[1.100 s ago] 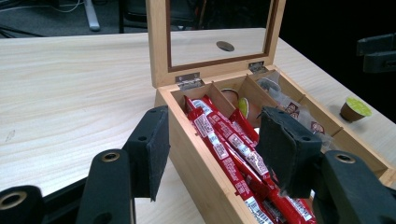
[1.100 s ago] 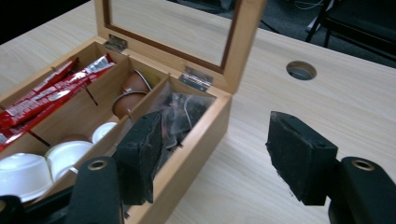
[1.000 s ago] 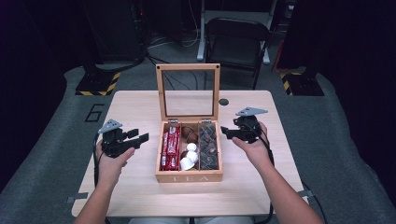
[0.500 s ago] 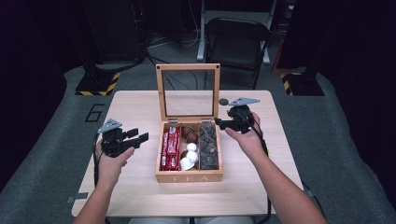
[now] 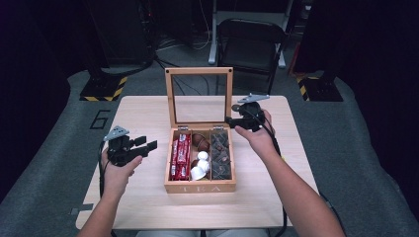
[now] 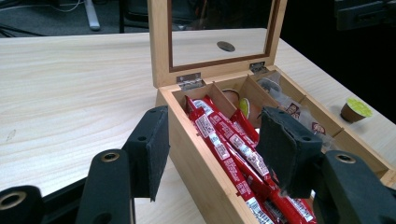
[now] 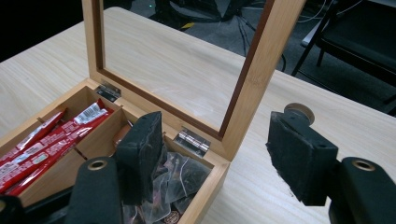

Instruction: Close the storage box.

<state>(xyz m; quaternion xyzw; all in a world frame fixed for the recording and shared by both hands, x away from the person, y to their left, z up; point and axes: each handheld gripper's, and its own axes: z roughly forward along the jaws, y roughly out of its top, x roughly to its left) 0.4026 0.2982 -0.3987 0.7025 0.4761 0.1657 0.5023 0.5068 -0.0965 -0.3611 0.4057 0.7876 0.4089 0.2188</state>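
High view shows the right gripper beside the raised lid of the wooden box. Its jaws stand apart with nothing held; in the right gripper view the lid's corner post rises between and beyond them, untouched. The left gripper hangs left of the box, jaws apart and empty, red sachets beyond and between them.
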